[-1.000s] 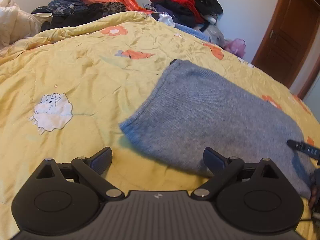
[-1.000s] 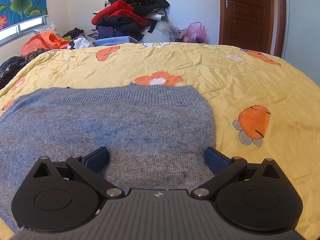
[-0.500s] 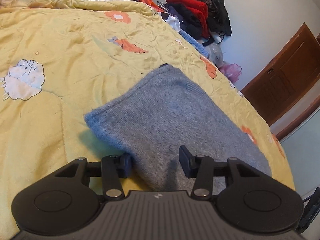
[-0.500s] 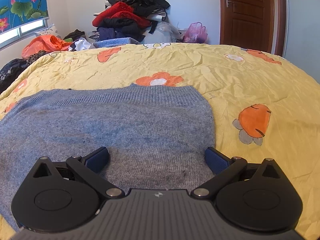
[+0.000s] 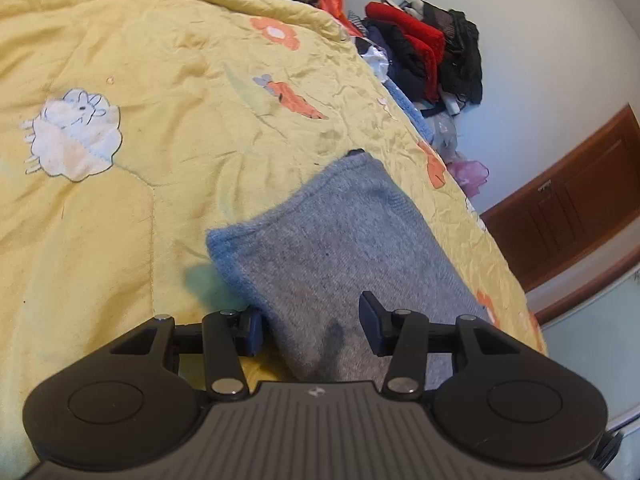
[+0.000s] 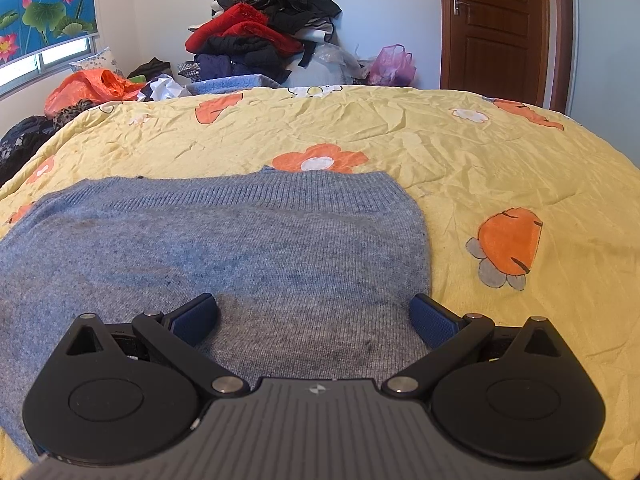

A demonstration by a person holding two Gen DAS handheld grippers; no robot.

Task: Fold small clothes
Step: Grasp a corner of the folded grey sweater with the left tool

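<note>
The left gripper (image 5: 312, 326) has just been closing, and its half-narrowed jaws now straddle the near edge of the grey knit garment (image 5: 340, 248); whether they pinch it I cannot tell. The right gripper (image 6: 314, 316) hangs spread wide over the same garment (image 6: 248, 248), which lies flat on the yellow quilt (image 6: 440, 136).

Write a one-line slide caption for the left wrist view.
Left gripper, jaws just narrowed, straddles the near edge of a grey sweater on a yellow quilt.
</note>
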